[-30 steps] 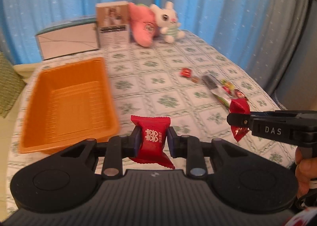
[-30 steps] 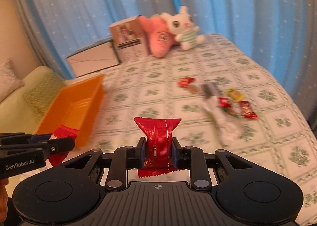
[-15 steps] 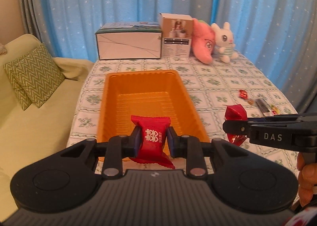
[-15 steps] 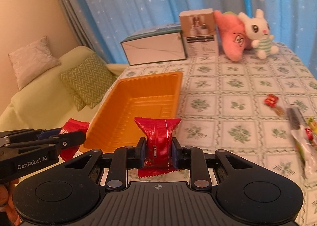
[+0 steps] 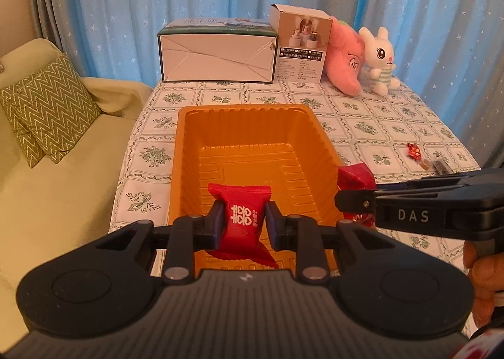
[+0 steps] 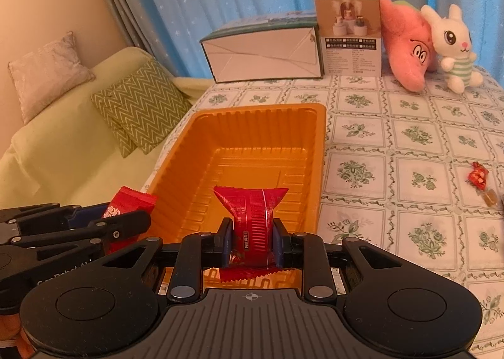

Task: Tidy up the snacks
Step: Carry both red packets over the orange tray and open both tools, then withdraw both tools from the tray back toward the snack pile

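Observation:
My left gripper (image 5: 242,223) is shut on a red snack packet (image 5: 241,214) with white characters, held over the near end of the orange tray (image 5: 255,145). My right gripper (image 6: 251,242) is shut on a second red snack packet (image 6: 251,220), also above the tray's (image 6: 252,151) near end. Each gripper shows in the other's view: the right gripper's fingers (image 5: 409,201) with their packet (image 5: 356,176) at the tray's right rim, the left gripper's fingers (image 6: 78,226) with their packet (image 6: 129,204) at its left rim. Nothing lies in the tray.
Loose wrapped candies (image 5: 414,151) (image 6: 478,177) lie on the patterned tablecloth to the right. Two boxes (image 5: 217,53) (image 5: 300,47) and two plush toys (image 5: 343,59) (image 5: 379,59) stand along the table's far edge. A green sofa with cushions (image 5: 47,110) is left of the table.
Both grippers have swung left from the candy pile to the orange tray, each still shut on its red packet. The tray now sits centred under them.

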